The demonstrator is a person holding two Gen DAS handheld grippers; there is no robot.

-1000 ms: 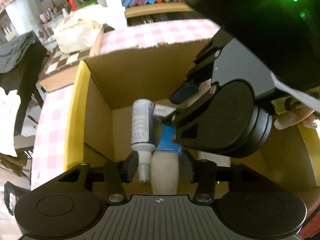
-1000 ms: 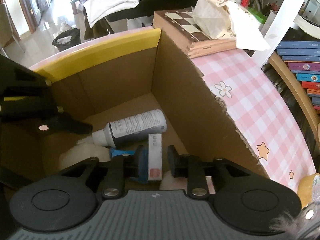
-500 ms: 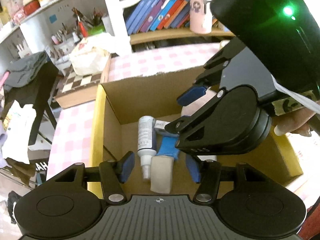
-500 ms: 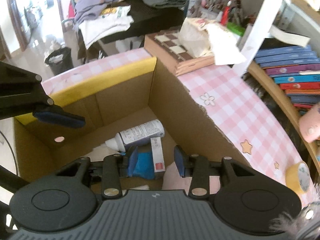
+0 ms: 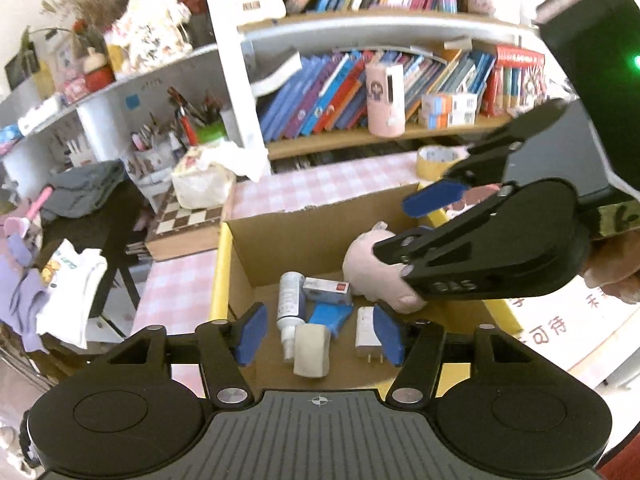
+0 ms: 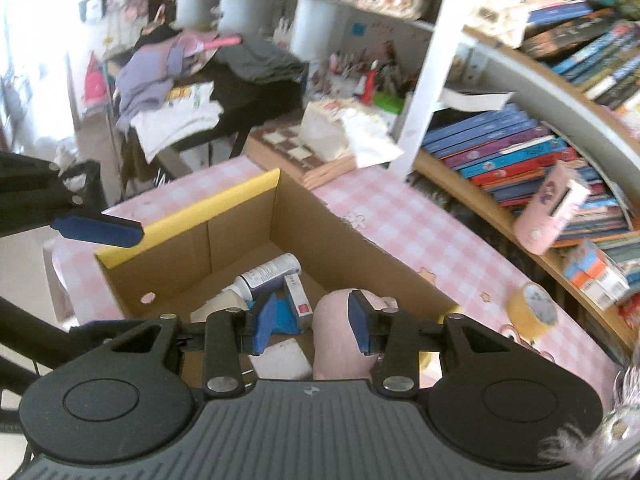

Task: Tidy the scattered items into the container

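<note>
A cardboard box (image 5: 320, 236) with yellow flaps stands on the pink checked table; it also shows in the right wrist view (image 6: 240, 232). Inside lie a white spray bottle (image 5: 290, 306), a small white-and-red carton (image 5: 328, 289), a blue item (image 5: 330, 318), a beige sponge (image 5: 312, 350), a white plug adapter (image 5: 366, 332) and a pink plush toy (image 5: 374, 280). My left gripper (image 5: 318, 334) is open and empty above the box. My right gripper (image 6: 314, 322) is open and empty above the box, with the plush (image 6: 336, 340) below it.
A roll of yellow tape (image 6: 534, 314) lies on the table right of the box. A chessboard box (image 6: 304, 160) with a tissue pack sits behind it. Bookshelves (image 6: 520, 148) line the far side. A black table with clothes (image 6: 200, 92) stands to the left.
Both grippers have risen out of the box and opened wider. My right gripper let go of the white-and-red carton, which now lies in the box beside the bottle.
</note>
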